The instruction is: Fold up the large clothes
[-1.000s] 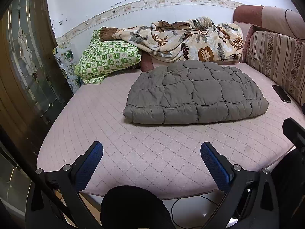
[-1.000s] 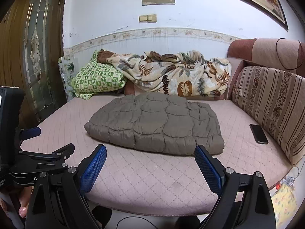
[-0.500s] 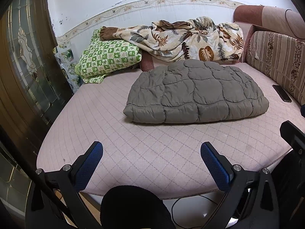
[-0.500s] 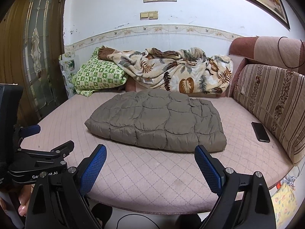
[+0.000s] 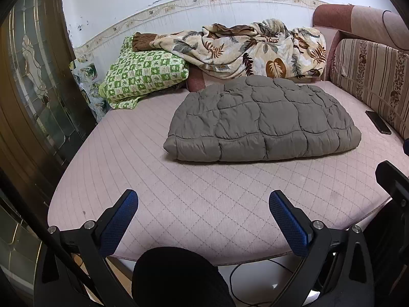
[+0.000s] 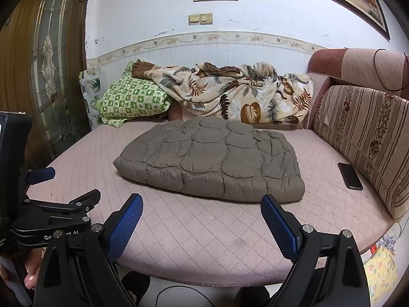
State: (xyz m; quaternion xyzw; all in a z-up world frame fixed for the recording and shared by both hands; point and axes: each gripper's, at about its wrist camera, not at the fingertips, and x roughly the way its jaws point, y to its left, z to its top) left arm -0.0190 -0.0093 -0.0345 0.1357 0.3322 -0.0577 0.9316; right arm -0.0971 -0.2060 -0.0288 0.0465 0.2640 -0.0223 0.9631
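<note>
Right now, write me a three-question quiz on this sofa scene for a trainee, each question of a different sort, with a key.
1. True or false: the left claw is shut on the grey quilted garment.
2. Multiple choice: the black phone lies (A) on the green checked pillow, (B) on the pink seat cover beside the striped back cushion, (C) on the grey garment.
3. Fill in: the crumpled blanket behind the garment has a ____ pattern.

Key: 1 false, both the left claw and the right claw are open and short of the garment; 2 B; 3 leaf.
</note>
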